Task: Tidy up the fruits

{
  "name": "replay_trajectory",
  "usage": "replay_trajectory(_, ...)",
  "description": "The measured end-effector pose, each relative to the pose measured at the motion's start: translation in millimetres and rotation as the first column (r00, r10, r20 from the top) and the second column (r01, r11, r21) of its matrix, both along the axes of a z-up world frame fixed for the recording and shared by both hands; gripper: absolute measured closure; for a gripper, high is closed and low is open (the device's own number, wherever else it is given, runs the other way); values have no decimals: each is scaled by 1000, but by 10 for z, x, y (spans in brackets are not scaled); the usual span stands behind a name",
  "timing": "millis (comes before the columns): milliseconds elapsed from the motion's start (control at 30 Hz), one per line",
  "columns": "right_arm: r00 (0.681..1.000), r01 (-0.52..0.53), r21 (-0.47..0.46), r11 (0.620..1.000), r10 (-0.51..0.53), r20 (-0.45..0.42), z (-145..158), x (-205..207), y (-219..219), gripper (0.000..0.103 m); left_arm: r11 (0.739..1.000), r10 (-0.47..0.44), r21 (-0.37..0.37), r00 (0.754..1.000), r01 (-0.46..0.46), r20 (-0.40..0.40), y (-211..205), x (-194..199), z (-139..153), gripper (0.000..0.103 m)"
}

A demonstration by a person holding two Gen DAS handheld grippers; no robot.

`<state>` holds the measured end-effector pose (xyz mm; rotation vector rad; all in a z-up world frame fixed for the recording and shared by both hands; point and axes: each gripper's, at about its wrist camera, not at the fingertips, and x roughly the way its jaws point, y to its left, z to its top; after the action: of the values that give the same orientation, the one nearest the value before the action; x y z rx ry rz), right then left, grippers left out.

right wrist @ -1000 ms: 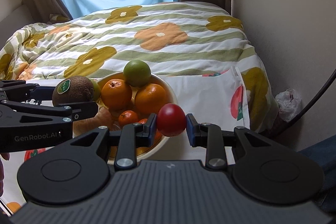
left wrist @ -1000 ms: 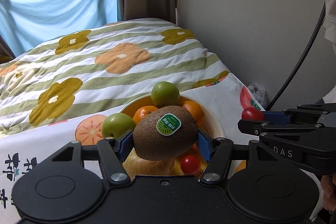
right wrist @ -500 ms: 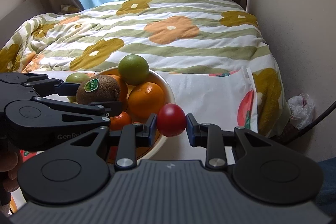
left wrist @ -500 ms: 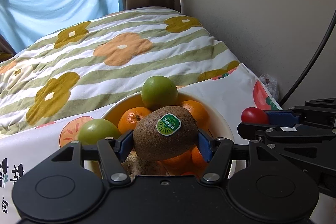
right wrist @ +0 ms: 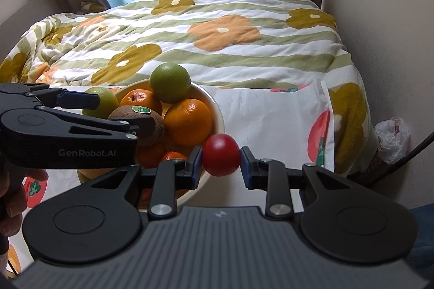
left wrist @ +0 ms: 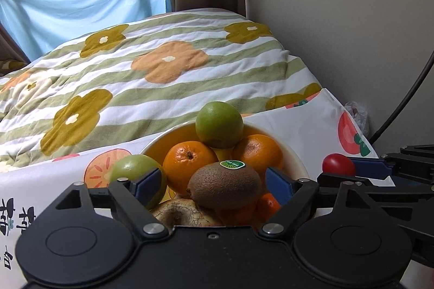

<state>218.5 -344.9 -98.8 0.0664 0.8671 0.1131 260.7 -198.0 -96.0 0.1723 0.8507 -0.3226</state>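
**Kiwi released into bowl; tomato pending**

We are spreading the left gripper [left wrist: 210, 184]; its kiwi [left wrist: 224, 185], pinched a second ago, is now resting on the bowl [right wrist: 217, 110] pile. The right gripper [right wrist: 221, 163] is still pinching the cherry tomato [right wrist: 221, 154] beside the rim. Visible: two green fruits, about four oranges, one kiwi, one tomato.

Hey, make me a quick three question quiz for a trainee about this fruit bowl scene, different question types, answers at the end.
1. True or false: the left gripper is clamped on the fuzzy brown kiwi with the green sticker.
2. What does the right gripper hold: A round red tomato, B orange, C green apple?
3. Fill in: the kiwi rests on the fruit piled in the white round ___.

Key: 1 false, its fingers are spread; 2 A; 3 bowl.
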Motion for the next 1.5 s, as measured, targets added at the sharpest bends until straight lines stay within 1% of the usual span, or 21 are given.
replay_trajectory(33,1000,1,0,1000,-1,0,-1,0,-1,59,1000,7,-15,1000,-7,-2,40,-9,23,11)
replay_trajectory(100,1000,-1,1,1000,1,1,1,2,-1,59,999,19,-26,1000,-19,4,93,-41,68,10)
replay_trajectory(233,1000,-17,3,1000,17,6,4,23,32,59,998,51,-27,998,-50,23,200,-133,177,10)
replay_trajectory(433,998,-56,6,998,56,7,-11,109,151,59,992,124,-32,991,-122,55,443,-326,304,6)
replay_trajectory(567,999,-51,15,999,51,-15,-97,192,178,59,987,159,-20,985,-158,61,556,-413,325,6)
replay_trajectory(733,998,-62,18,998,62,-11,-146,220,192,58,980,197,-6,979,-197,58,673,-532,340,6)
replay_trajectory(767,998,-58,16,998,58,-5,-149,213,197,55,980,199,-5,978,-199,58,685,-554,343,6)
replay_trajectory(800,998,-59,19,998,59,-1,-149,209,199,39,979,202,-1,978,-202,60,702,-596,345,6)
replay_trajectory(833,998,-59,24,998,59,2,-141,196,203,28,979,204,1,977,-204,63,718,-631,349,6)
replay_trajectory(867,999,-53,27,998,53,10,-121,173,204,10,979,206,2,976,-206,65,729,-660,357,6)
replay_trajectory(900,999,-44,25,999,43,22,-96,141,206,4,978,207,0,976,-207,68,751,-701,370,6)
replay_trajectory(1100,997,-22,17,1000,20,77,216,-162,301,4,977,209,-55,973,-204,95,855,-968,543,6)
replay_trajectory(1267,990,-18,-6,1000,19,142,618,-522,490,4,979,194,-93,971,-182,143,957,-1221,774,6)
replay_trajectory(1500,978,-11,-27,1000,17,206,1126,-1026,785,3,975,206,-126,952,-181,225,1249,-1660,1159,6)
